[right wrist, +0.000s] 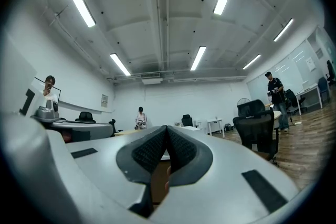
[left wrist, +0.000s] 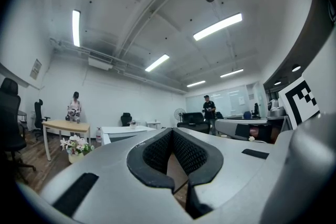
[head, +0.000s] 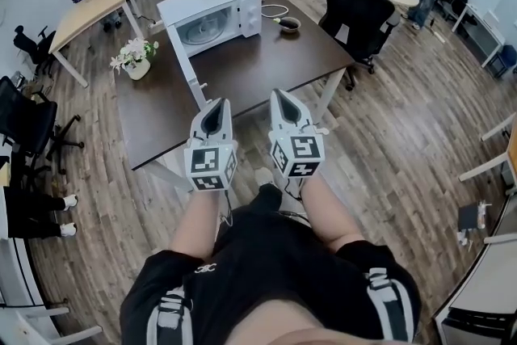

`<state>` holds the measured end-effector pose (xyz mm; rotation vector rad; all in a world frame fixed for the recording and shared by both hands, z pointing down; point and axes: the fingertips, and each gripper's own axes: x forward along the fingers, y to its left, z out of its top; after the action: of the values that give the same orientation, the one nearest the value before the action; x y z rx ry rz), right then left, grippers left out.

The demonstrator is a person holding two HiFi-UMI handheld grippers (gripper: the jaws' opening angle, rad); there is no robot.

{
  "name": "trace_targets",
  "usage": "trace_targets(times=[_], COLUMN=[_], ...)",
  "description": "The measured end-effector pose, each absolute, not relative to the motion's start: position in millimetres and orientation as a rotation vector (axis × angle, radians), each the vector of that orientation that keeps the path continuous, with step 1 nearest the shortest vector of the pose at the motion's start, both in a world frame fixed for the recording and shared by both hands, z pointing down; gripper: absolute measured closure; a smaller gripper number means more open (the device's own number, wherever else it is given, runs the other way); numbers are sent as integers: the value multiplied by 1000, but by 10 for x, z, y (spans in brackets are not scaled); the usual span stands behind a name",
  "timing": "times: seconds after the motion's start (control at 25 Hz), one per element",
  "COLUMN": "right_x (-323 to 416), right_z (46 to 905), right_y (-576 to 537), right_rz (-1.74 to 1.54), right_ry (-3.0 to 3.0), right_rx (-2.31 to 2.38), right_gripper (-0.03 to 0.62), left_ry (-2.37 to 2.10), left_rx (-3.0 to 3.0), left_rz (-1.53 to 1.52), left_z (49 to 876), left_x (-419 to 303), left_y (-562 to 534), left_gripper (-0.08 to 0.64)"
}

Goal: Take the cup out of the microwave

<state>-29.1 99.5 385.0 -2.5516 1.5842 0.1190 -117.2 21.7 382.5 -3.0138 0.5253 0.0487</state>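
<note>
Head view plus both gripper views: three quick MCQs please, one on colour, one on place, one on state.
1. What colour is the microwave? A. black B. red C. white
2. Where is the vase of flowers? A. on top of the microwave B. on the table, left of the microwave C. on the floor
3. How are the left gripper and right gripper? A. both shut, empty B. both open C. left open, right shut

Answers: C, its casing is white. B, it stands near the table's left edge. A, each gripper view shows the jaws met with nothing between.

microwave on tbl | flowers L – bowl R
</note>
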Motion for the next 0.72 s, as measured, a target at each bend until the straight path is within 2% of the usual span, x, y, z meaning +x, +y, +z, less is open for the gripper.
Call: trace_targets(times=[0.32, 0.72], right_x=[550, 1856], right_z=[3959, 3933], right_y=[274, -1151], right_rz=[102, 61], right_ry=[1622, 1733], right_rx=[-2545, -2489], right_gripper=[592, 592], left_ry=[574, 691], left_rx=[-3013, -3034], left_rz=[72, 17], left_z=[3890, 3961], left_x=[-351, 936], left_y=[-552, -1947], left_gripper=[568, 568])
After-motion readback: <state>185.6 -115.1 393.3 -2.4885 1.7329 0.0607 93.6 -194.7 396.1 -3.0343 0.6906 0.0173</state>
